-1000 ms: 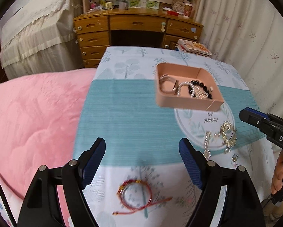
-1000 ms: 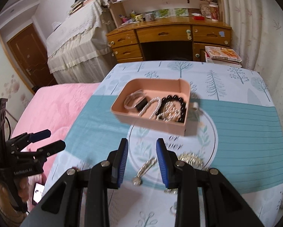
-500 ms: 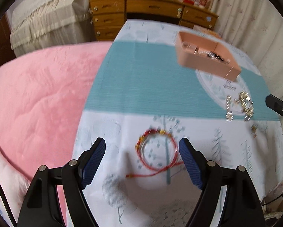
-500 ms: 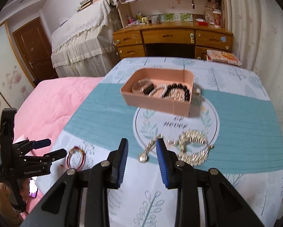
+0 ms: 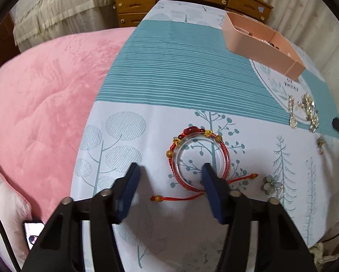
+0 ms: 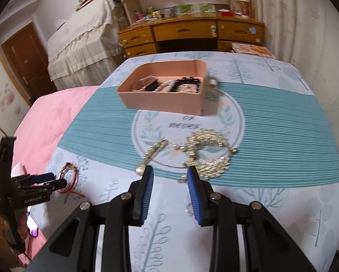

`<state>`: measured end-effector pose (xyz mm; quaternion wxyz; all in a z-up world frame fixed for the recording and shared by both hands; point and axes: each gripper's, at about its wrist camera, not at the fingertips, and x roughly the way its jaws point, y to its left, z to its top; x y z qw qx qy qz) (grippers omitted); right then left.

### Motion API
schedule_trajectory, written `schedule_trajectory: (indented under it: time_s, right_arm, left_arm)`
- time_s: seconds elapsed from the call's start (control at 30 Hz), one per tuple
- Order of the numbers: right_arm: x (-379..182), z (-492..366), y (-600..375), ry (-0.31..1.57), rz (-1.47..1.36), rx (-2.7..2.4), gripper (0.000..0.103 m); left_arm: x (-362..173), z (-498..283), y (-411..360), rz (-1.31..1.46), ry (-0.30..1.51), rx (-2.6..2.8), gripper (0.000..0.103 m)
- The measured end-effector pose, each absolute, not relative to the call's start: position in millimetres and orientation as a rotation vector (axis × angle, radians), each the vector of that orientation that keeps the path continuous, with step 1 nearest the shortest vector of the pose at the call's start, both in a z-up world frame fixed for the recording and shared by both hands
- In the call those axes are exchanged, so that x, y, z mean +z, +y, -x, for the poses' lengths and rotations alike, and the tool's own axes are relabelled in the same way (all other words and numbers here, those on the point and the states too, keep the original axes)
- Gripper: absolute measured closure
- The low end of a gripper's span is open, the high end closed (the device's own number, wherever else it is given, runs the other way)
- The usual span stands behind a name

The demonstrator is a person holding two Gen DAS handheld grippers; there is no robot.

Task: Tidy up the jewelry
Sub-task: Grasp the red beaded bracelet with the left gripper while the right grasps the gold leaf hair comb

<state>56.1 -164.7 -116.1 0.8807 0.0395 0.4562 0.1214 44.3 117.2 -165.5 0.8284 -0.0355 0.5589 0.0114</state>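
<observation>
Left gripper (image 5: 170, 170): we see its jaws have just been closing; they stand apart on the tablecloth, the right finger inside the ring of the clear bangle, the left finger well outside it, and neither pad presses on anything
Clear bangle (image 5: 179, 146): it lies flat on the white part of the tablecloth (image 5: 146, 86), on our side of the pink box, with the red cord bracelet (image 5: 223, 150) wrapped around its outer edge
Red cord bracelet, detail: red and amber beads sit on the side facing the pink box, and loose cord ends trail under the right finger
Right gripper (image 6: 170, 176): its jaws are narrowly parted with nothing between them, hovering just short of the silver jewelry
Silver chain heap (image 6: 209, 156): it lies on the printed circle, on our side of the pink box (image 6: 162, 97)
Pearl-drop piece (image 6: 151, 155): it lies just left of the heap, its pearl end near the left blue pad
Only in the left view: the flower brooch (image 5: 271, 184) right of the bangle, and a small gold piece farther right
Only in the right view: the box's contents, black beads and silver strands, and the hand (image 6: 1, 226) holding the left gripper's handle
Shared by both: wooden desk (image 6: 192, 34) beyond the box
</observation>
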Motion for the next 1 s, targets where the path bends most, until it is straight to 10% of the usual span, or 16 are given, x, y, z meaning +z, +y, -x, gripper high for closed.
schedule_trajectory:
  time_s: [0.17, 1.0]
  right_arm:
    - [-119.1, -66.8, -186.9, 0.953, -0.114, 0.193, 0.072]
    - [-152.5, -140.2, -201.0, 1.068, 0.168, 0.490, 0.059]
  left_arm:
    - [-161.4, -48.8, 110.6, 0.065, 1.179, 0.011, 0.094]
    - [-164.3, -61.3, 107.2, 0.182, 1.187, -0.053, 0.098]
